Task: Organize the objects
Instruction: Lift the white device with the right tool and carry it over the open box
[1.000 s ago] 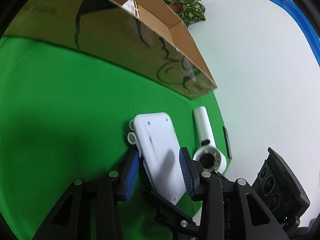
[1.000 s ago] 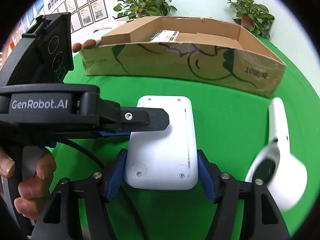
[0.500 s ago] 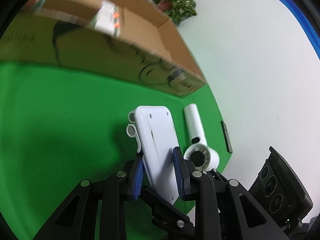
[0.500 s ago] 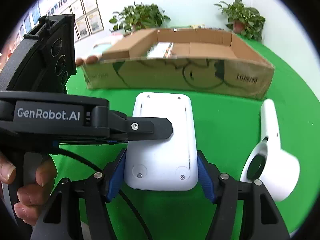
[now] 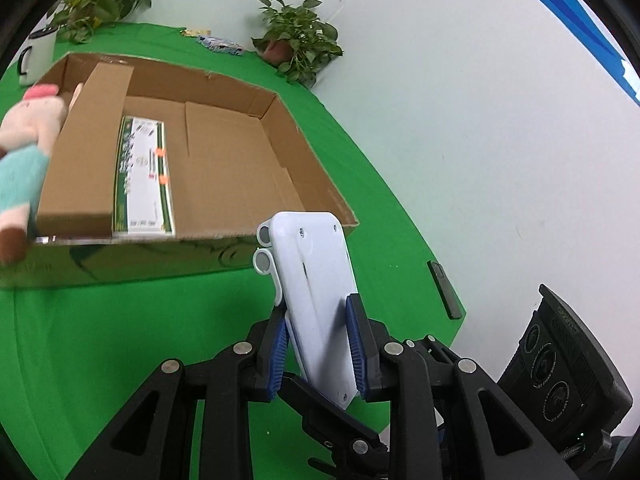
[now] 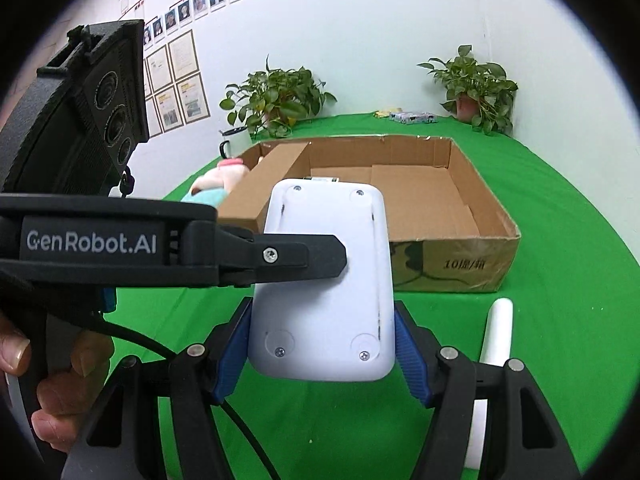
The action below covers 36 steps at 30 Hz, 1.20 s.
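At the far left, a plush toy (image 5: pixel 24 152) leans against the outside of the cardboard box (image 5: pixel 332 196), not yet in it. Inside the box lie a brown carton (image 5: pixel 86 152) and, just beside it, a green-and-white packet (image 5: pixel 144 176); the right part of the floor is bare. So the tidying looks only partly done.

In the middle, the white device (image 5: pixel 316 296) is held up off the green table (image 5: pixel 120 340), in front of the near wall of the box and not yet over the opening. The left gripper (image 5: pixel 318 344) is clamped on its long sides. The right gripper (image 6: pixel 322 350) has its fingers at the near end of the device, but whether they press on it I cannot tell. The device's long axis runs away from the cameras, its far end aimed at the box, its screwed back facing up.

To the right, a white handheld gadget (image 6: pixel 494 344) lies on the table, and a dark bar (image 5: pixel 446 288) sits near the edge; both seem left to sort.
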Available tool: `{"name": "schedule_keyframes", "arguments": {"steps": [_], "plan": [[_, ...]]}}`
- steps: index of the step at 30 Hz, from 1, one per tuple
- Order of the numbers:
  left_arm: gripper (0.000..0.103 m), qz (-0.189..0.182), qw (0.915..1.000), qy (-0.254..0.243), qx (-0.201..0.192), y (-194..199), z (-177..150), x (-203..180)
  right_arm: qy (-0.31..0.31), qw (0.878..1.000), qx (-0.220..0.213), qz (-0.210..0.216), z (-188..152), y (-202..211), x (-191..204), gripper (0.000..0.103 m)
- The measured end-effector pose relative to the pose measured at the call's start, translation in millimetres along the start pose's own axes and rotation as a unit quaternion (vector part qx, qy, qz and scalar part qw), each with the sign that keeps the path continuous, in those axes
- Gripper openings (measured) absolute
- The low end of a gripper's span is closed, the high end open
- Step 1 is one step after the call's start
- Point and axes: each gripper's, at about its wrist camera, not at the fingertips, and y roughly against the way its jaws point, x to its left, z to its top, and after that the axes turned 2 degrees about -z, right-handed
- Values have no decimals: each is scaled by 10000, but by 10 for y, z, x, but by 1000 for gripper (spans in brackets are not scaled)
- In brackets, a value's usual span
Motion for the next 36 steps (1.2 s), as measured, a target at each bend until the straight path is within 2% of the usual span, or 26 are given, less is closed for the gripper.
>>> {"name": "schedule_keyframes", "arguments": {"steps": [2, 10, 17, 21, 27, 36], "plan": [[24, 14, 10000, -47, -27, 6, 24, -22, -3, 10000, 4, 23, 95, -47, -30, 65], [24, 76, 9996, -242, -145, 58, 588, -83, 61, 9999, -100, 26, 507, -79, -89, 65], [24, 195, 9998, -14, -42, -67, 1246, 93, 34, 9994, 267, 207, 1035, -417, -182, 65], [24, 325, 9992, 190, 94, -228, 1543, 279, -15, 9981, 524, 319, 1196, -626, -222, 65], [24, 555, 9967, 391, 452, -554, 1632, 591, -284, 9939, 960, 472, 1198, -977, -315, 65], [24, 910, 9891, 689, 926, -1043, 1520, 1005, -748, 9827, 1502, 779, 919, -1415, -504, 65]]}}
